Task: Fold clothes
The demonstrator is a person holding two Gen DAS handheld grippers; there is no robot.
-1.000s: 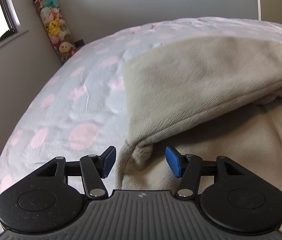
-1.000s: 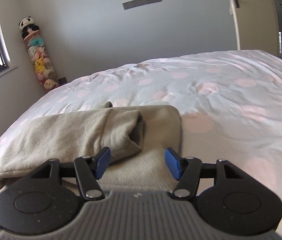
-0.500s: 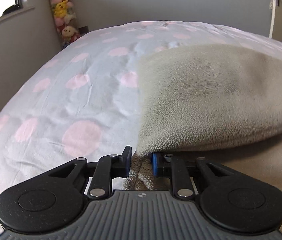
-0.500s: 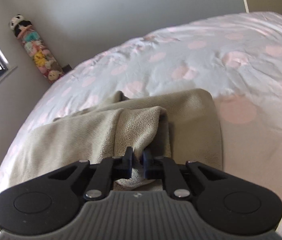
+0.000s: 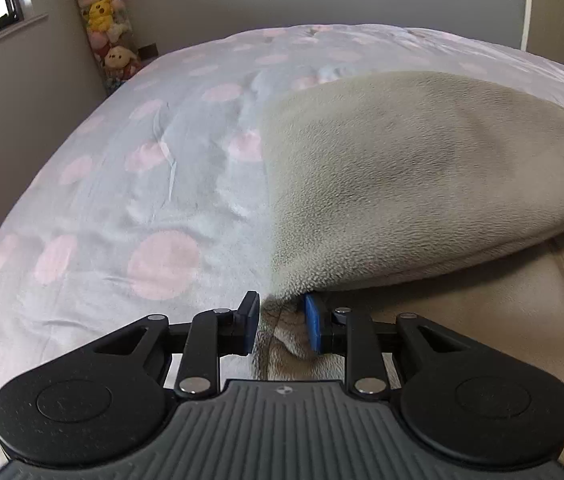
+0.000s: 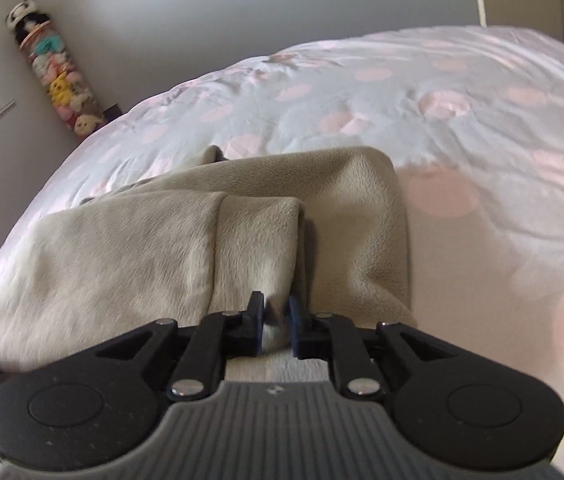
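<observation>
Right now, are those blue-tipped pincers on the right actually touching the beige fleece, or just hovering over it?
Touching. The right wrist view shows the right gripper closed on a fold of the beige fleece garment, with fabric pinched between both blue pads.

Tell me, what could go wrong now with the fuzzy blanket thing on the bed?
The left gripper pinches only a small corner of the beige fleece garment, so it might slip out when lifted. The right gripper holds a bunched fold, so the layers could come out uneven. Dragging may also rumple the polka-dot bedcover.
</observation>
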